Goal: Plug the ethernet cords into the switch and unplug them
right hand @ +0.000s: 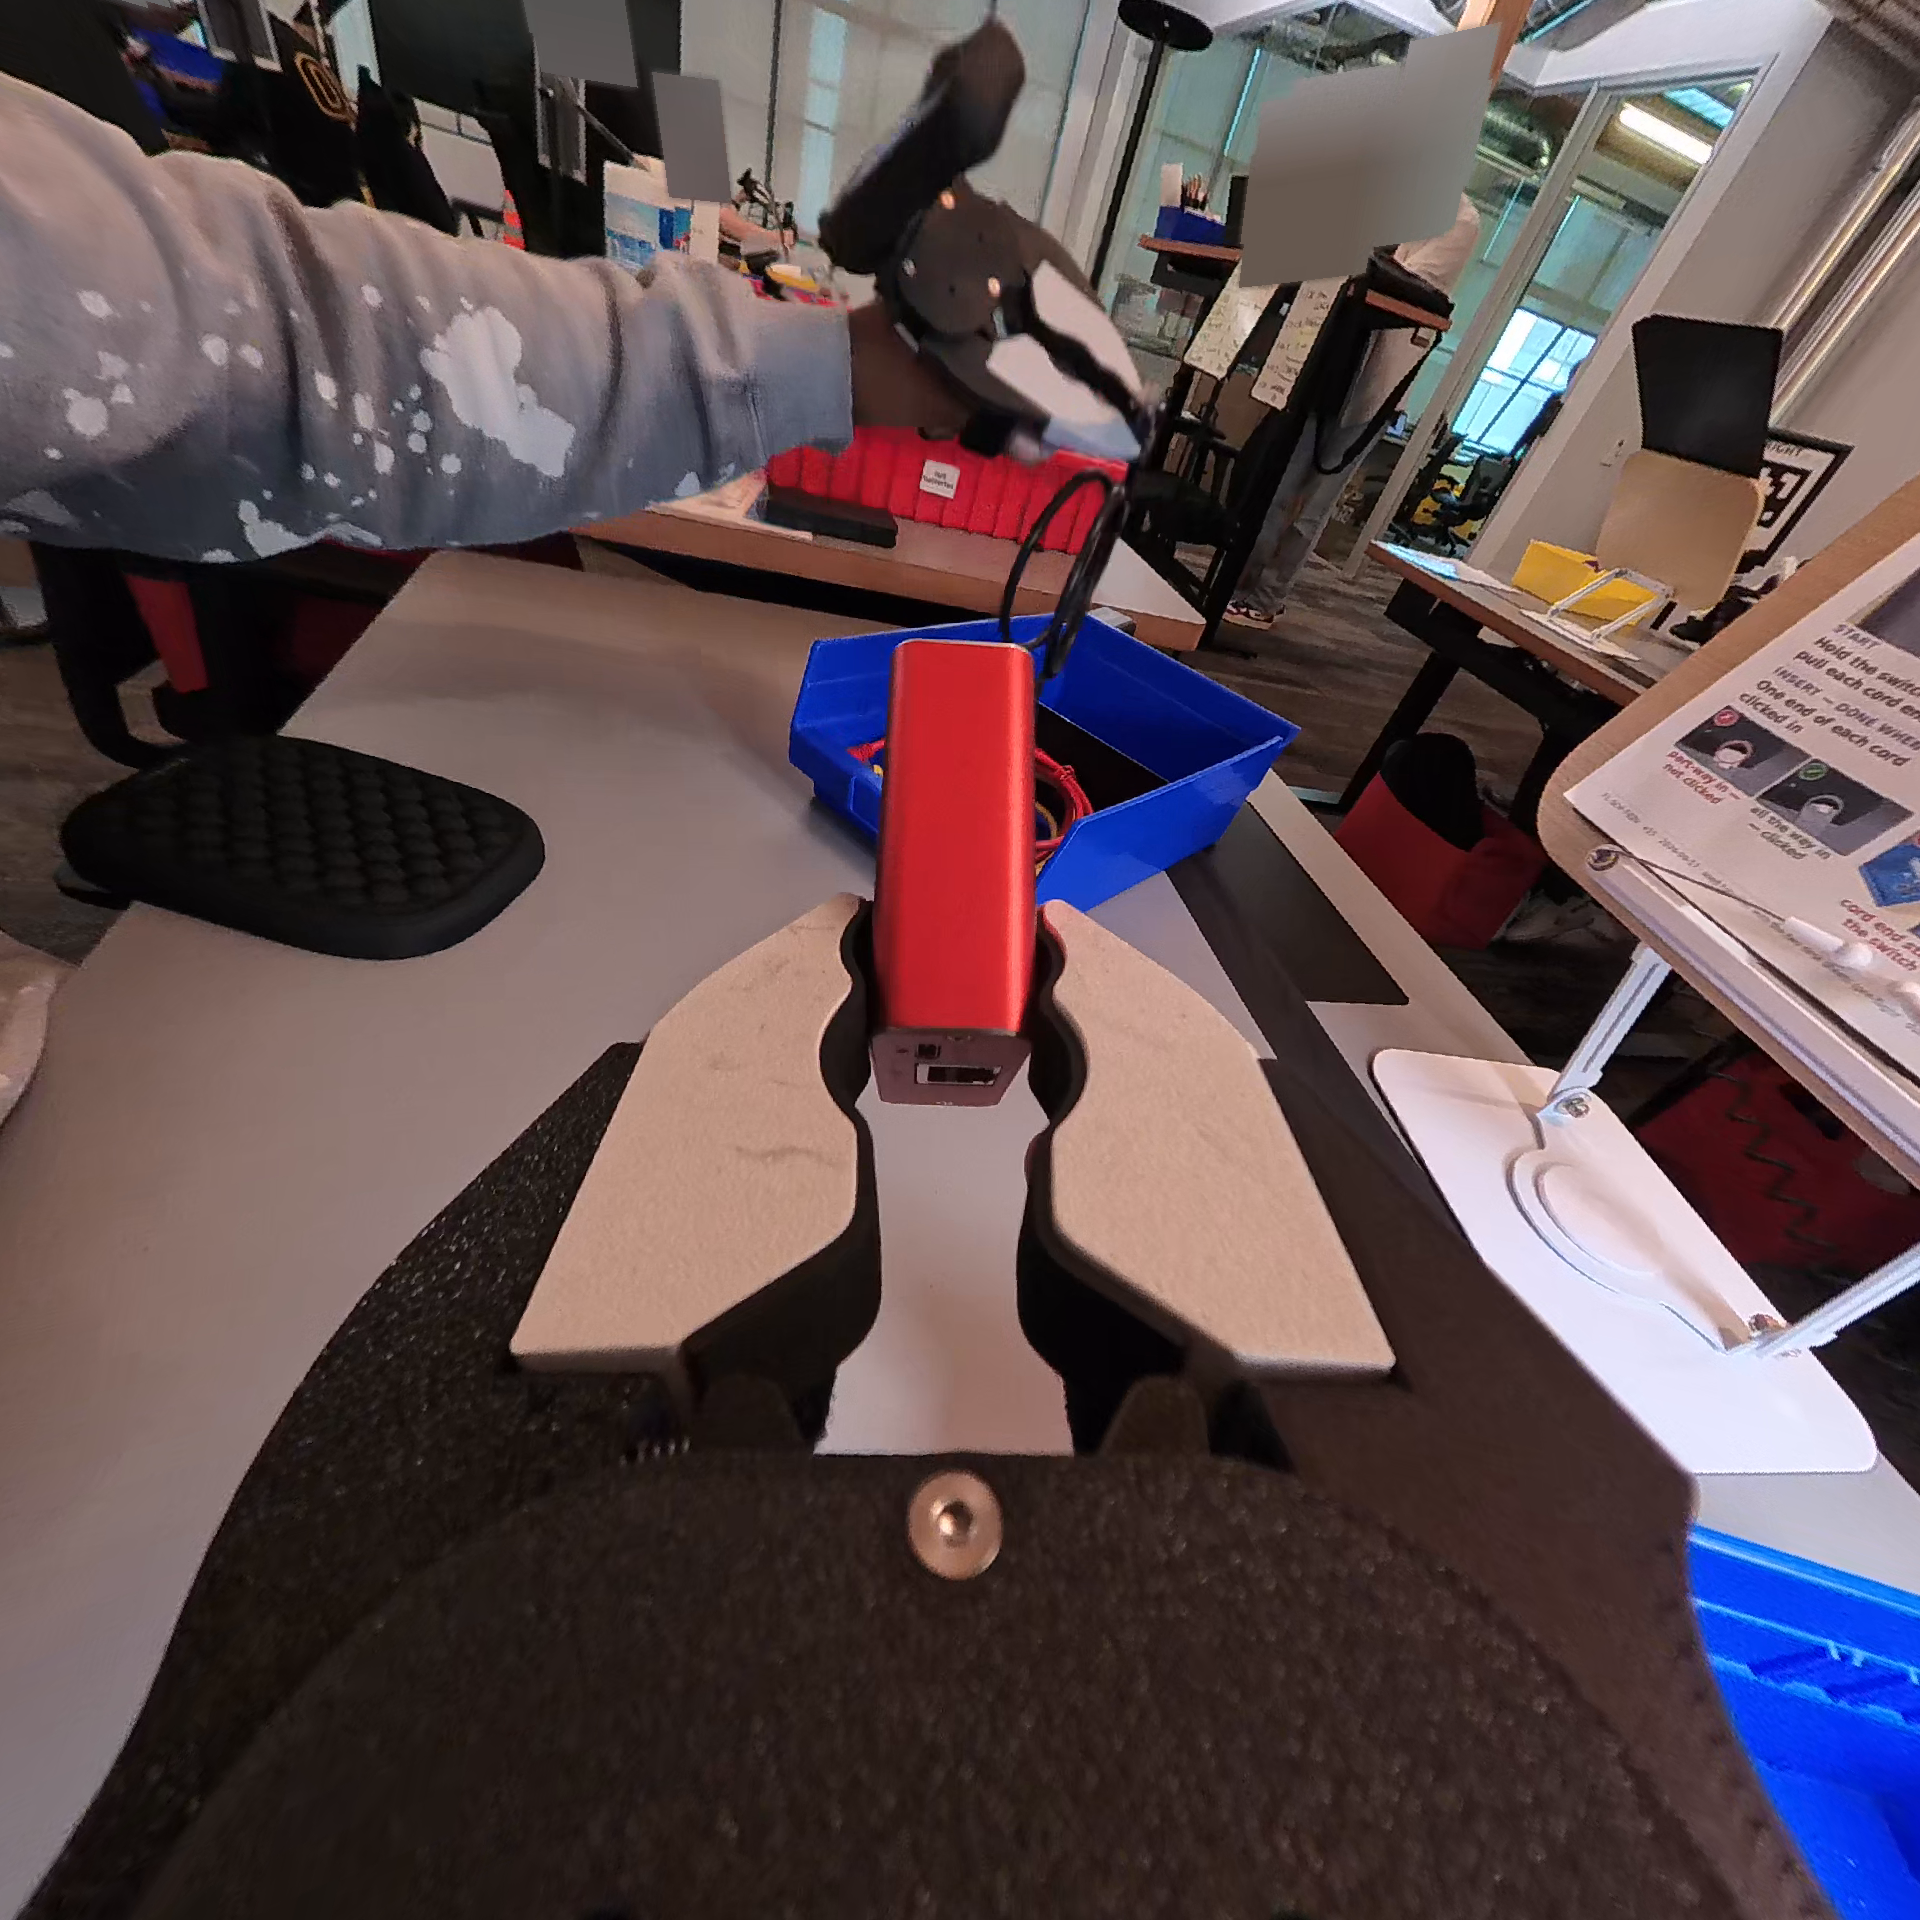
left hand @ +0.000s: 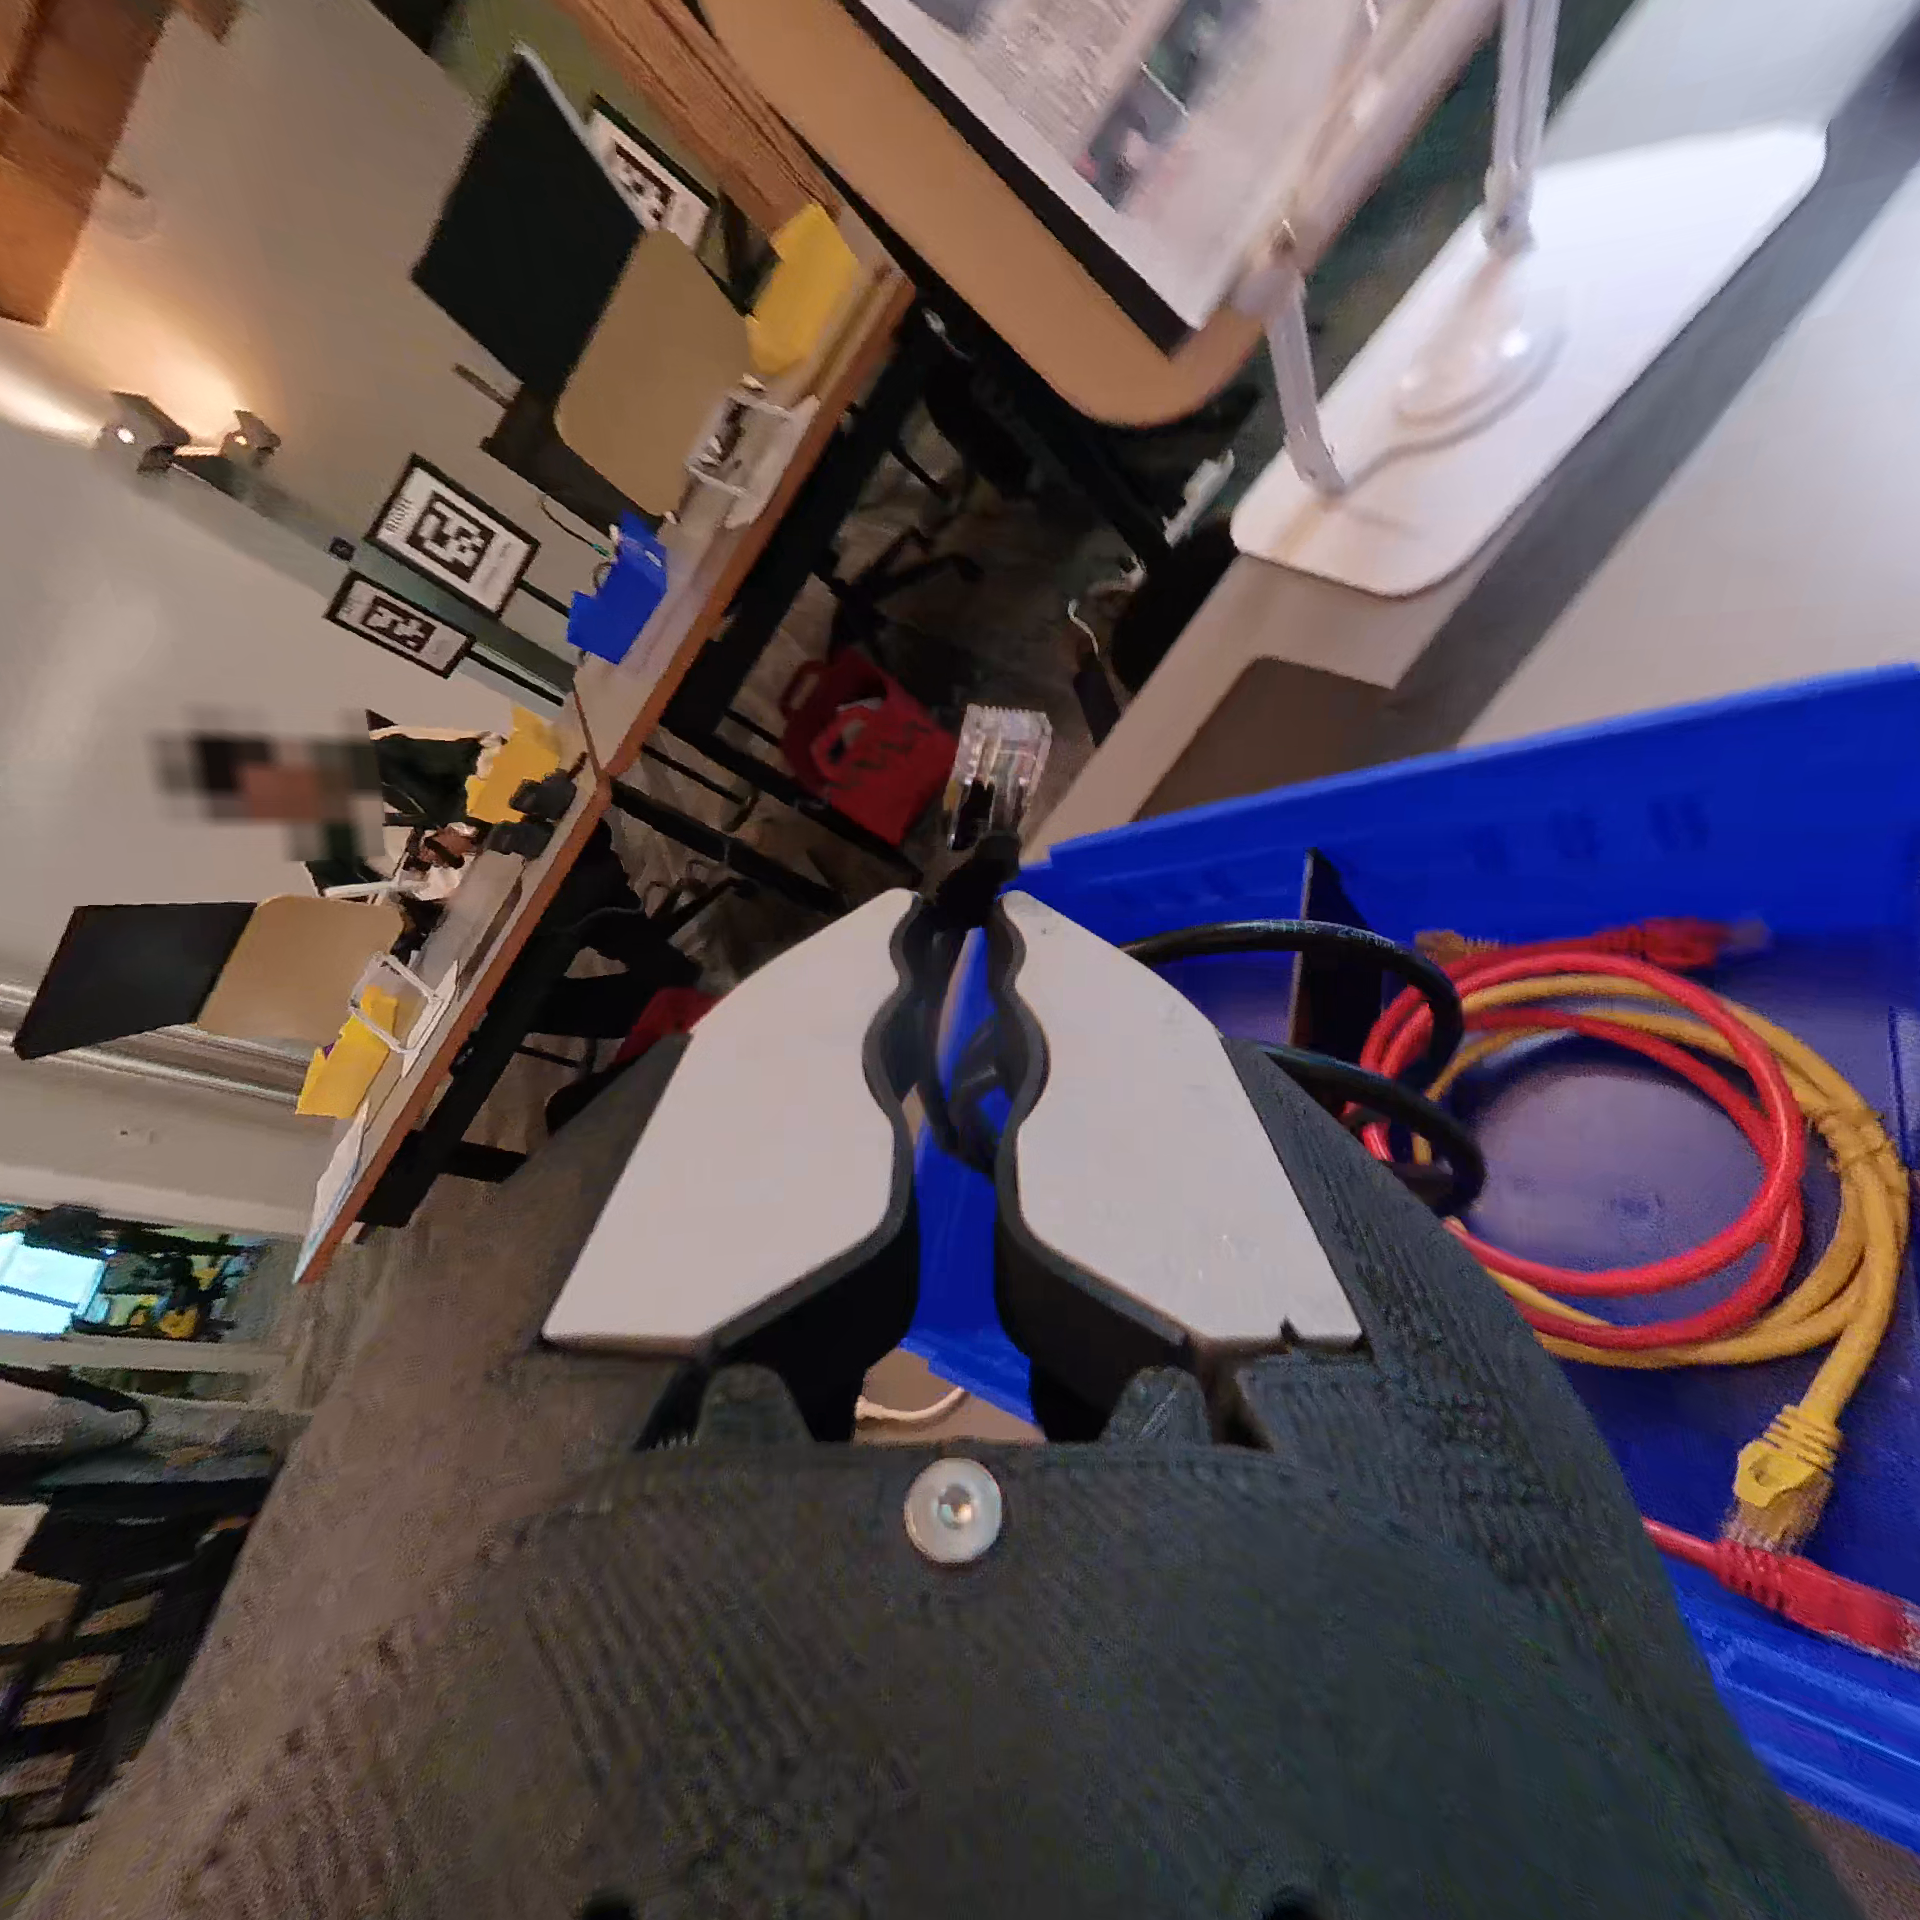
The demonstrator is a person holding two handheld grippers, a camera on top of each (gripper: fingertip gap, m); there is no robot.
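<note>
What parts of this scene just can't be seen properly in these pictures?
- Switch ports: right wrist view shows only its near end; none face the camera.
- Black cord far end: left wrist view, hidden behind the left gripper.
- Blue bin contents: right wrist view, mostly hidden behind the switch.

Open-plan office lab: rows of desks [right hand: 1507, 613], fiducial markers [left hand: 452, 535].

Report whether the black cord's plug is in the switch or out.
Out. The clear plug juts free past the left gripper fingers, in open air; the red switch sits apart in the right gripper.
</note>
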